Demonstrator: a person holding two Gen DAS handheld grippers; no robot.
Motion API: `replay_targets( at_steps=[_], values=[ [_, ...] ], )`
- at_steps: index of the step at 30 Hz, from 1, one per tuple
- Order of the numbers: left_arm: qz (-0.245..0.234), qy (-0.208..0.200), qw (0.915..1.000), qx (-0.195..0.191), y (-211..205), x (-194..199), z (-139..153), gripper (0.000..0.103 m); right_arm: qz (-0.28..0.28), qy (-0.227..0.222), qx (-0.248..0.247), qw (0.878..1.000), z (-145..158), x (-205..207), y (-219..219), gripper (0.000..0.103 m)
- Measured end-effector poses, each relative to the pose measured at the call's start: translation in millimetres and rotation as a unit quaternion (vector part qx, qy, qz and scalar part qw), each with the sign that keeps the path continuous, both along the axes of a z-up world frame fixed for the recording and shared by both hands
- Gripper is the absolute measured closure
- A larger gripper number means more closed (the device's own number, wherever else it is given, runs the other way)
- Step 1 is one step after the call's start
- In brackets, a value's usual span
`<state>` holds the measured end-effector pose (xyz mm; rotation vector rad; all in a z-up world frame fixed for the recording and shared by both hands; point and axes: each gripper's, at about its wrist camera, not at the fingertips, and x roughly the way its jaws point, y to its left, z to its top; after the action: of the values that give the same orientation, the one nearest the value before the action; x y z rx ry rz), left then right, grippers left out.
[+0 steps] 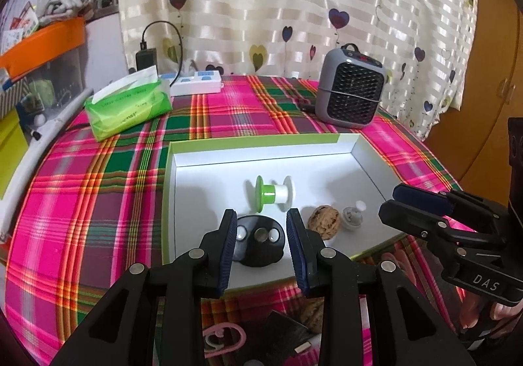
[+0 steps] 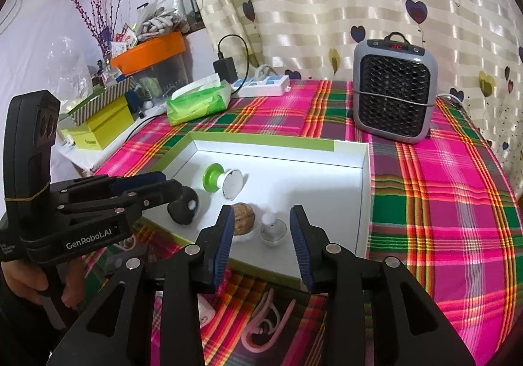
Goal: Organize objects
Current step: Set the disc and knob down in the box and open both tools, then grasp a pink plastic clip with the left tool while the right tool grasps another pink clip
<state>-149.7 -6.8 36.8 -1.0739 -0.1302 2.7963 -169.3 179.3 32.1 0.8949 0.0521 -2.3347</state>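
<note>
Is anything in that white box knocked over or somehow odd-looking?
The green-and-white spool lies on its side in the box rather than standing on a flange. The walnut sits oddly on a small white base. The black piece and the small grey cap look undisturbed. Nothing is spilled or broken.

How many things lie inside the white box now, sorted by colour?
Green and white: 1, the spool
Black: 1, the oval piece
Brown: 1, the walnut
Grey and white: 1, the small knob
Total: 4 in the box
</note>
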Motion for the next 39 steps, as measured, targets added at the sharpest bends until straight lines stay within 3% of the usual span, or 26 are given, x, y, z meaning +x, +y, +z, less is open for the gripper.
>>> replay_targets(
  at_steps=[21,39],
  values=[
    [-0.005,0.012,0.9999,-0.001,5.7,40.8,2.2,0.074,0.009,0.007,0.013,1.000,4.3,40.7,4.5,0.060],
    [-0.001,0.005,1.0000,-0.008,4.7,63.1,-6.8,0.074,-0.009,-0.020,0.026,0.999,-11.5,52.0,17.5,0.060]
  ],
)
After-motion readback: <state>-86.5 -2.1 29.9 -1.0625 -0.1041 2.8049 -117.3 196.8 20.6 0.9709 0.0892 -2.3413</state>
